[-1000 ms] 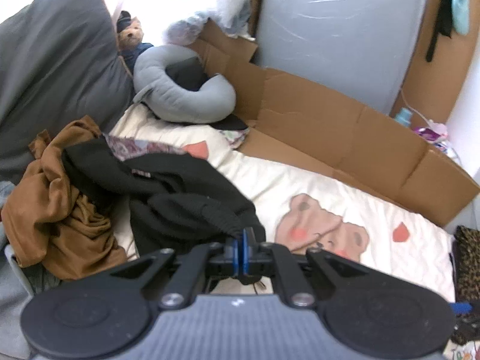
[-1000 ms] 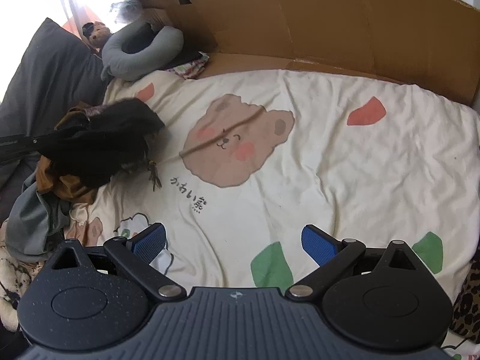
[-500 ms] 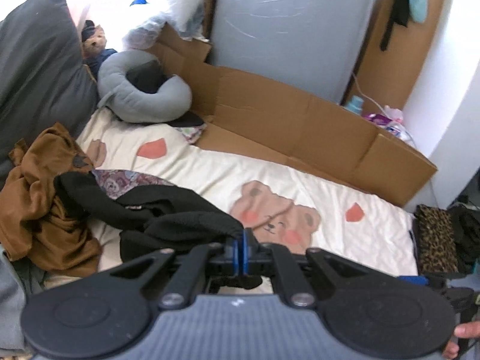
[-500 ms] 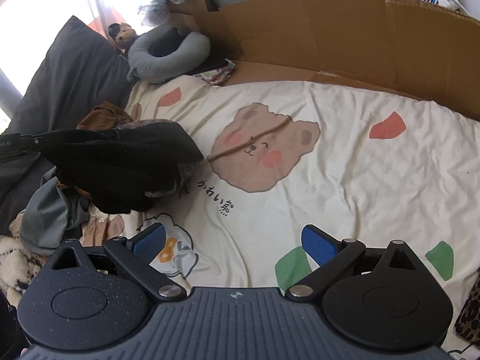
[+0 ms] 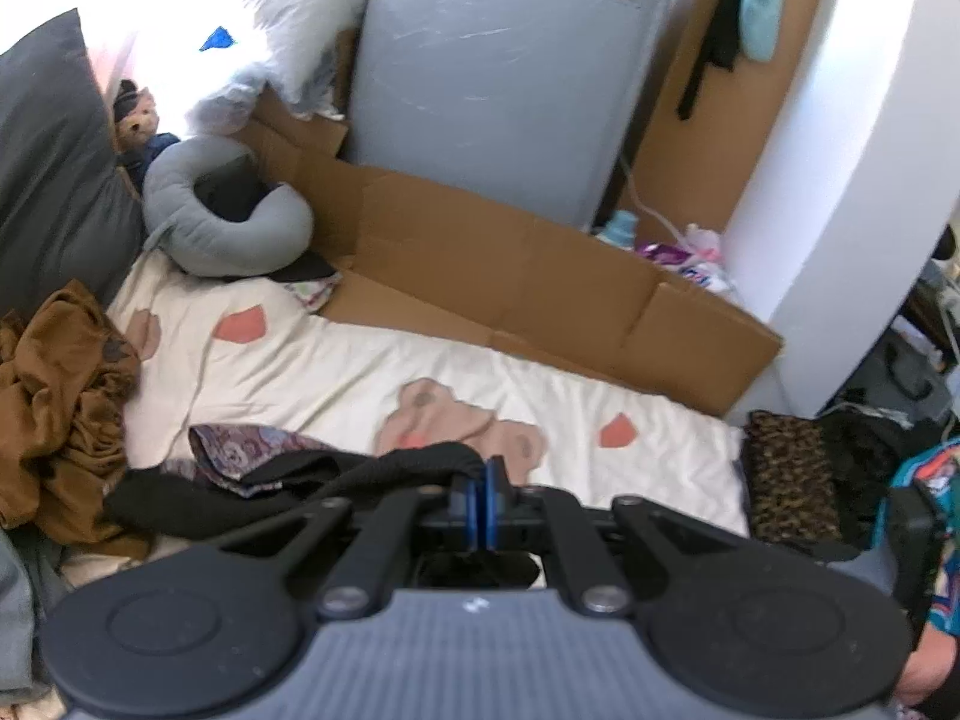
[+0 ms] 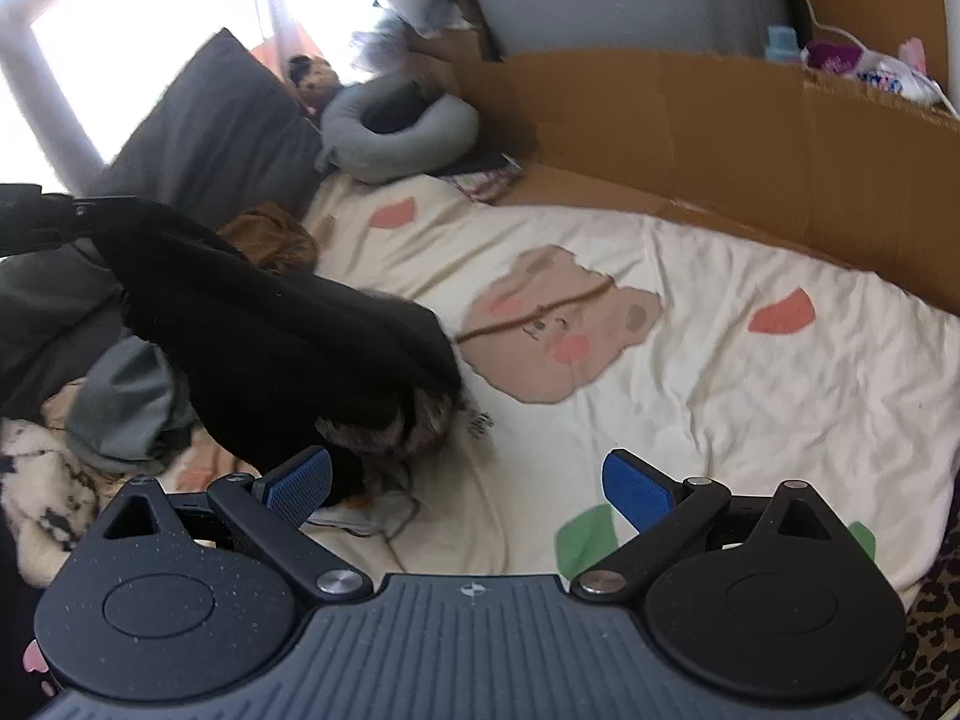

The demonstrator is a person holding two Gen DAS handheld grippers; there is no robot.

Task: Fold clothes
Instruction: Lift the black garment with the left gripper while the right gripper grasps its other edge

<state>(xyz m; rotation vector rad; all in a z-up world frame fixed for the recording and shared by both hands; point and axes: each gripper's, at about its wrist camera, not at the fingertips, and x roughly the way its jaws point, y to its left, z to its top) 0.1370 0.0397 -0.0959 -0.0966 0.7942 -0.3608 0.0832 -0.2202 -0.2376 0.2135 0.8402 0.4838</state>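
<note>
On rumpled cotton sheet [image 6: 690, 420]: left tongs [image 5: 478, 501] pinch fuzzy black garment [image 6: 288, 330].

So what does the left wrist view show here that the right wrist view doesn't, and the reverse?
Only the left wrist view shows the left gripper shut on the black knit garment, and the tall grey plastic-wrapped mattress. Only the right wrist view shows the right gripper open and empty, with that garment hanging above the bed. Both show the cream bear-print bedsheet, the grey U-shaped pillow and the brown cardboard wall.

Daylight is flooding through the window [image 6: 150, 48]; cardboard [image 5: 480, 264] is lining the bed [image 6: 750, 420] against a white wall [image 5: 840, 180].
</note>
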